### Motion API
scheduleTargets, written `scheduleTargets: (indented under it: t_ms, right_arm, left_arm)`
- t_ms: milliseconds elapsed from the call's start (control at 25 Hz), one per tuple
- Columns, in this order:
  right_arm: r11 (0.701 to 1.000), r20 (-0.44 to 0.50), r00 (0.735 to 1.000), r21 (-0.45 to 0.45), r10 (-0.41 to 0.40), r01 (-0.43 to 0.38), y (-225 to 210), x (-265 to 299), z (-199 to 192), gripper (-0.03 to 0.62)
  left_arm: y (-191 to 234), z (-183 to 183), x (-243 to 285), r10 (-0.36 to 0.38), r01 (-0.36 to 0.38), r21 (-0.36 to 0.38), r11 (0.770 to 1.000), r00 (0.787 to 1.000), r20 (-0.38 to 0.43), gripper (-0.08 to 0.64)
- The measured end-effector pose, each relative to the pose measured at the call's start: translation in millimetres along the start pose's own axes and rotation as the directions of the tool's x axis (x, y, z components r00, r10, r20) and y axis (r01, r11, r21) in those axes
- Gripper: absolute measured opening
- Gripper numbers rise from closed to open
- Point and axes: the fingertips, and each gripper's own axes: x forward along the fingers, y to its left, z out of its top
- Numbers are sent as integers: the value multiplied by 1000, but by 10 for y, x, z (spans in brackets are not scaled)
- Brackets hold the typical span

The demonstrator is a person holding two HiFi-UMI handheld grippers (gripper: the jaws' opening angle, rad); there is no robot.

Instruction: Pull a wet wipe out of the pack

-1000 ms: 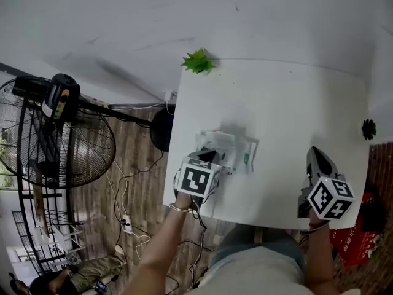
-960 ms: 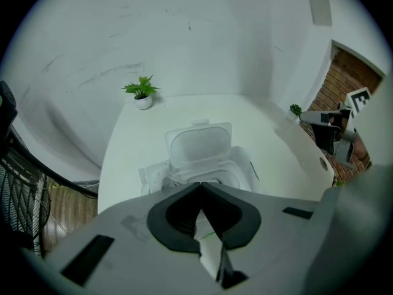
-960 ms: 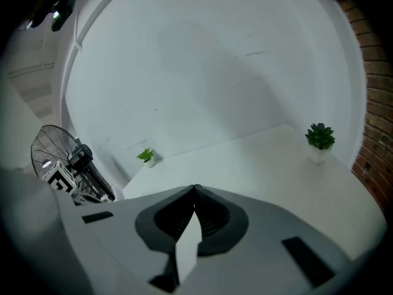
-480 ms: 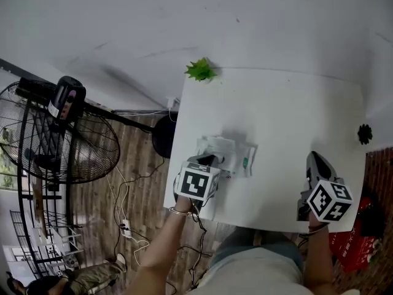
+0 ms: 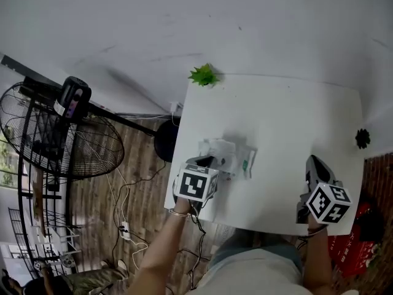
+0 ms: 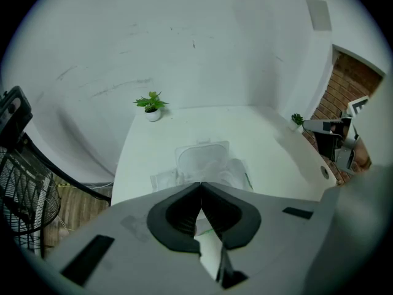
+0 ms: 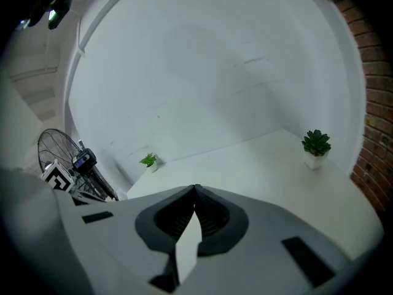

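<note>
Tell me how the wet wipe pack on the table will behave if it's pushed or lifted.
The wipe pack looks like a soft, crinkled pouch, so it would probably sag when lifted. Lying flat on the table, it should slide rather than roll or tip.

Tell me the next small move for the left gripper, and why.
Probably lift the left gripper straight up, jaws kept shut. In its own view the jaws are closed, apparently on a fold of wet wipe rising from the pack, whose lid is open. The right gripper is shut and empty, away from it.
</note>
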Motion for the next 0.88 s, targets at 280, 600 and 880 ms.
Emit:
scheduleTargets:
  t_ms: [280,600,880]
  right_arm:
    - [1000,10,1000,-4,14,-14,18,-35,44,2]
    - [999,23,999,-15,31,-31,46,-116,93,2]
    - [999,30,999,-23,38,-38,19,-190,136,2]
  left_arm:
    - [7,85,-131,27,-27,-4,1000,999,39,14]
    - [2,154,-246,47,-45,-18,999,996,77,13]
    - [-48,242,-359,60,-56,-32,998,992,109,12]
